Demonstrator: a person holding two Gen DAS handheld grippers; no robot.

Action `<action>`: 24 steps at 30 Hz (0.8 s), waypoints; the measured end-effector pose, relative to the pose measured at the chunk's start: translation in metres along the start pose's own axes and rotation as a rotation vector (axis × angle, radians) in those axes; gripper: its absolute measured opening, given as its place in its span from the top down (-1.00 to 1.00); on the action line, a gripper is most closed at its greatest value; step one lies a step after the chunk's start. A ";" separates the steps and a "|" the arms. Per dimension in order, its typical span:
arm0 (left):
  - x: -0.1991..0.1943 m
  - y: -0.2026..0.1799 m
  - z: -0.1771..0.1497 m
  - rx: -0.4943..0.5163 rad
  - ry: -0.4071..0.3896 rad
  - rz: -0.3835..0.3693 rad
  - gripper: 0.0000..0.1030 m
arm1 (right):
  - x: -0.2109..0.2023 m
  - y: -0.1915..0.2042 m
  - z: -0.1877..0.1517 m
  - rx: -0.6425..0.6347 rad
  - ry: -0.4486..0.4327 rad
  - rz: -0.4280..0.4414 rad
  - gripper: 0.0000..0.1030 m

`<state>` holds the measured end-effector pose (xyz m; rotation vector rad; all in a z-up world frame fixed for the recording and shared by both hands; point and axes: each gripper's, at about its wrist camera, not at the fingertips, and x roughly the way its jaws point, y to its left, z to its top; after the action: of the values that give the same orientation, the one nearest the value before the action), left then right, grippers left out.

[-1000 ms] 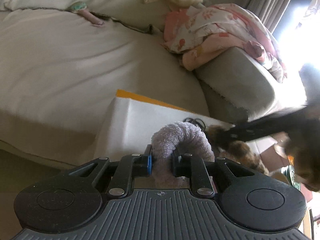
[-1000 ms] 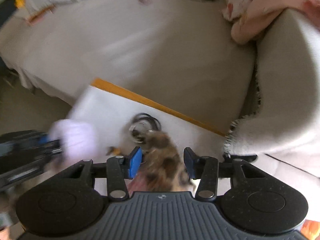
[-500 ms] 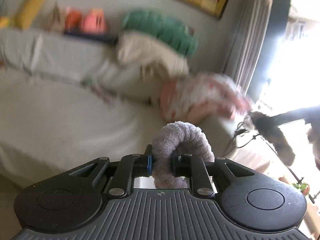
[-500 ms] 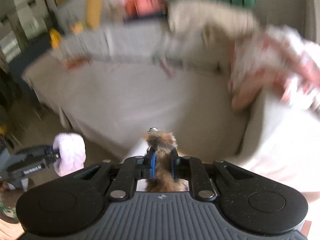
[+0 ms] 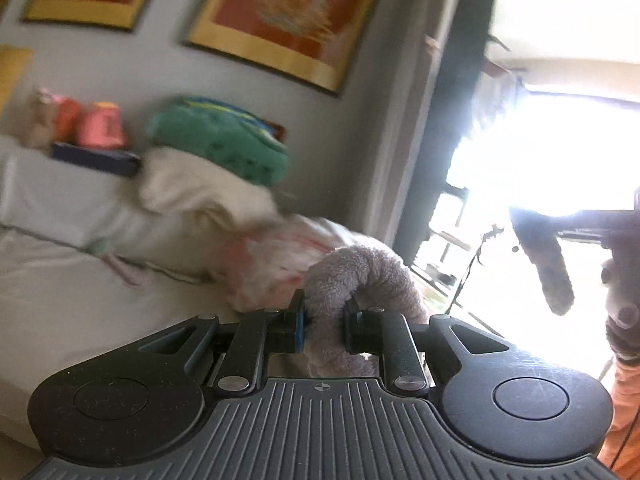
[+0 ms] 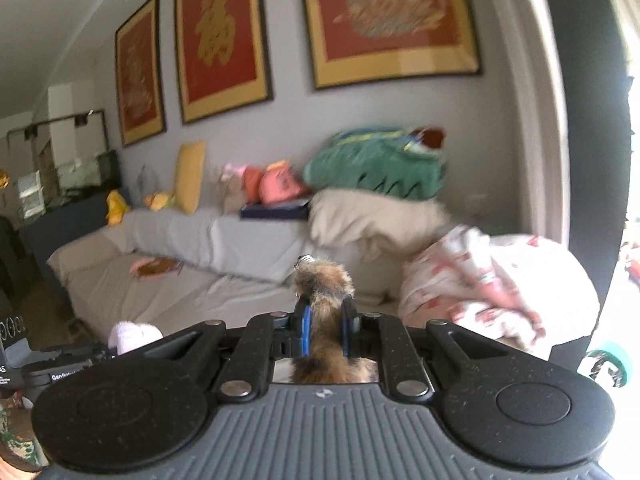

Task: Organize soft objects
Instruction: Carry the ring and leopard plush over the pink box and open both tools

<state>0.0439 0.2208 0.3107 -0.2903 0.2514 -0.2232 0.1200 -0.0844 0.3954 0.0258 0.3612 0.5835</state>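
Observation:
A grey-lilac plush ring arches up between the fingers of my left gripper, which is shut on it. My right gripper is shut on a brown furry toy with a small metal clasp at its tip. Seen from the left wrist, that furry toy hangs dark against the bright window at the right. The right wrist view has the plush ring as a pale lump at the lower left. Both grippers are raised and face the sofa and wall.
A long beige sofa runs along the wall. On it lie a cream blanket, a green cushion and a floral blanket. Pink and yellow soft toys line the sofa back. Framed red pictures hang above.
Both grippers have risen from the white box beside the sofa and tilted up toward the wall. The right gripper closed on the brown furry toy and lifted it.

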 end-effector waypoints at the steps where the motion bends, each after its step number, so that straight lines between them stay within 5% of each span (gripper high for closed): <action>1: 0.010 -0.010 0.000 0.006 0.019 -0.026 0.60 | -0.010 -0.005 0.004 0.003 -0.012 -0.008 0.74; 11: 0.197 -0.109 -0.072 -0.053 0.404 -0.340 0.56 | -0.045 -0.077 -0.025 0.066 -0.023 -0.088 0.73; 16: 0.294 -0.135 -0.164 0.036 0.649 -0.287 0.53 | -0.017 -0.118 -0.060 0.150 0.079 -0.124 0.72; 19: 0.308 -0.122 -0.187 0.007 0.646 -0.288 0.53 | 0.011 -0.139 -0.088 0.201 0.179 -0.145 0.72; 24: 0.283 -0.089 -0.174 0.002 0.575 -0.274 0.53 | 0.051 -0.157 -0.129 0.241 0.310 -0.163 0.72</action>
<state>0.2471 0.0228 0.1172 -0.2527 0.7816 -0.5784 0.1993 -0.1979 0.2383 0.1370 0.7272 0.3793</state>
